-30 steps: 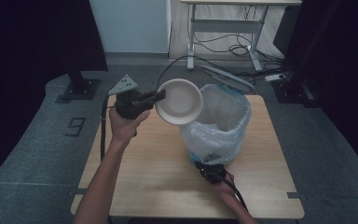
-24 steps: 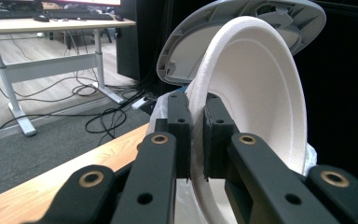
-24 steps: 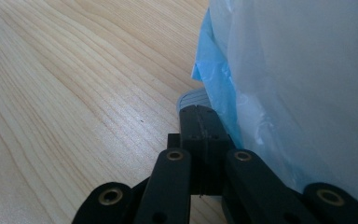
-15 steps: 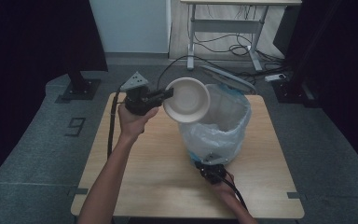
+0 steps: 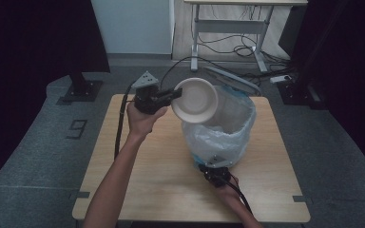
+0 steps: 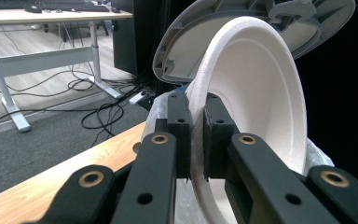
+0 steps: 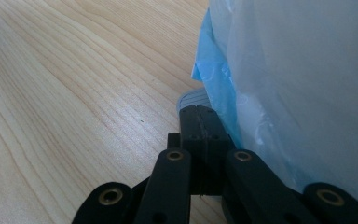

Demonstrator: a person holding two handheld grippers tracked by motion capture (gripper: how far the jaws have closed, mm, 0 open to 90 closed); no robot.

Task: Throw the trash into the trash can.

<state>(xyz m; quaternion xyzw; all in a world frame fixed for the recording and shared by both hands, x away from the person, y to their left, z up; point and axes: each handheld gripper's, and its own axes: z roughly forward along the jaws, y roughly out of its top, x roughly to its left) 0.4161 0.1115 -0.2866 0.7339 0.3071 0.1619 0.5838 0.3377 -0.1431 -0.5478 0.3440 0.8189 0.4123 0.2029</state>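
A white foam bowl (image 5: 195,100) hangs on edge in the air at the left rim of the bin (image 5: 228,128). My left gripper (image 5: 173,95) is shut on the bowl's rim (image 6: 261,107), one pad on each side of it (image 6: 196,135). The bin is lined with a pale blue-white bag (image 7: 307,93), and its grey lid (image 5: 233,80) stands open behind the bowl (image 6: 182,46). At the foot of the bin my right gripper (image 5: 214,172) is low on the table. Its jaws are shut together with nothing between them (image 7: 200,116), and their tips rest on a small grey ridged part (image 7: 191,99).
The wooden table (image 5: 138,180) has bare room left of and in front of the bin. A black cable (image 5: 120,128) trails from the left gripper over the table's left side. A desk with loose cables (image 5: 233,47) stands on the floor beyond.
My left gripper has carried the bowl a little to the right, closer over the bin's rim. The right gripper has stayed at the bin's foot.
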